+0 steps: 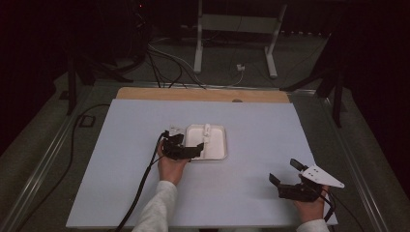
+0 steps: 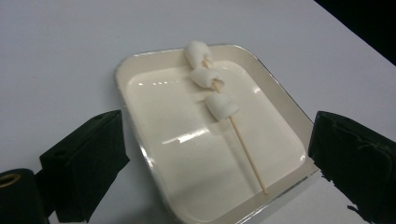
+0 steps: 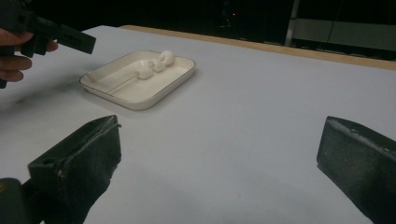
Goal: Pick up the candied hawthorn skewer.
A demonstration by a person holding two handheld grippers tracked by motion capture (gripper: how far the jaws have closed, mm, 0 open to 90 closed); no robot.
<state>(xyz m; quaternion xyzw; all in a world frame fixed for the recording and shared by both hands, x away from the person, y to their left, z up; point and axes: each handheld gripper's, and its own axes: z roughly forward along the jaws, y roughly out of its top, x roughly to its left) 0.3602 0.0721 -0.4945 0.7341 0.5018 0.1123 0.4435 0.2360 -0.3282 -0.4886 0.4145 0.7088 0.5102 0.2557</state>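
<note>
Left tongs (image 1: 193, 151) open, jaws wide apart, nothing between them. They sit at the near-left edge of the tray (image 1: 220, 150), hovering over it or just beside its rim; can't tell if there's contact. In the left gripper view the tray (image 2: 140, 93) lies straight ahead between the two jaws, each jaw flanking a near corner.

Skewer (image 2: 243, 144) lies in the tray, ahead of the left tongs and between the jaw lines. Bare stick end points back toward the tongs and rests near the tray's closest rim. Three white marshmallow pieces (image 2: 219, 105) are threaded on the far half; the farthest one rests up on the far rim.

Right tongs (image 1: 287, 174) open too, jaws spread wide, empty. They hang low over bare worktop (image 1: 251, 125), well apart from the tray. From the right gripper view the tray (image 3: 102, 88) is ahead and off to the left of its jaws, skewer (image 3: 126, 80) visible inside, the left tongs (image 3: 70, 39) and hand (image 3: 11, 63) beyond its left edge.

Worktop covered by pale sheet, wooden strip (image 1: 203, 94) at the far edge, beyond both tongs.
</note>
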